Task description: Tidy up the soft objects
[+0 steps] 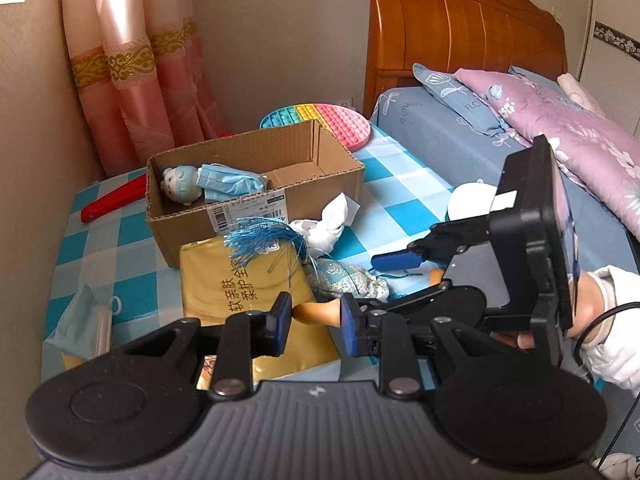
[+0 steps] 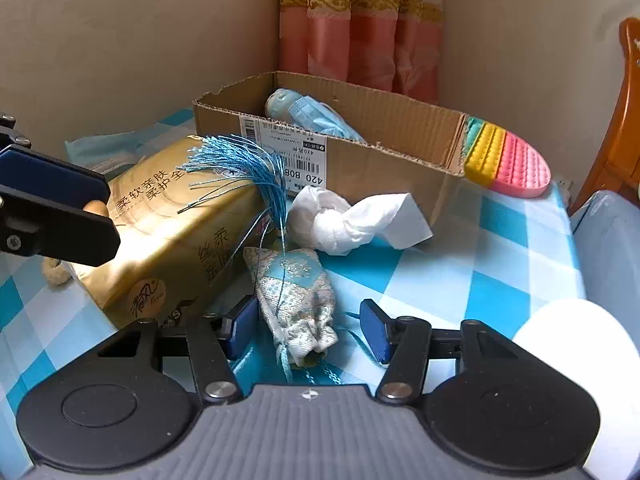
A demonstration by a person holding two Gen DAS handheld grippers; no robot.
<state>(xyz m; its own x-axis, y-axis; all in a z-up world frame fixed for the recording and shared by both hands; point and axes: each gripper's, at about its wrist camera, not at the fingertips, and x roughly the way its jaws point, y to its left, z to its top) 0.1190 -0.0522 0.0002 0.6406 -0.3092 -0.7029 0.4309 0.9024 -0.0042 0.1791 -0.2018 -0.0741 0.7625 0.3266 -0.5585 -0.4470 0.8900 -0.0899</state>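
In the left wrist view my left gripper is shut on a tan soft toy, low over a gold tissue pack. The right wrist view shows that same gripper at the far left, a bit of the tan toy at its tip. A brocade sachet with a long blue tassel lies on the checked cloth. My right gripper stands open around the sachet, a gap left on the right side. The sachet also shows beside the right gripper.
A cardboard box behind holds a small blue doll and a face mask. Crumpled white tissue lies before the box, and a rainbow pop pad leans behind it. Another mask lies left. A bed with pillows is right.
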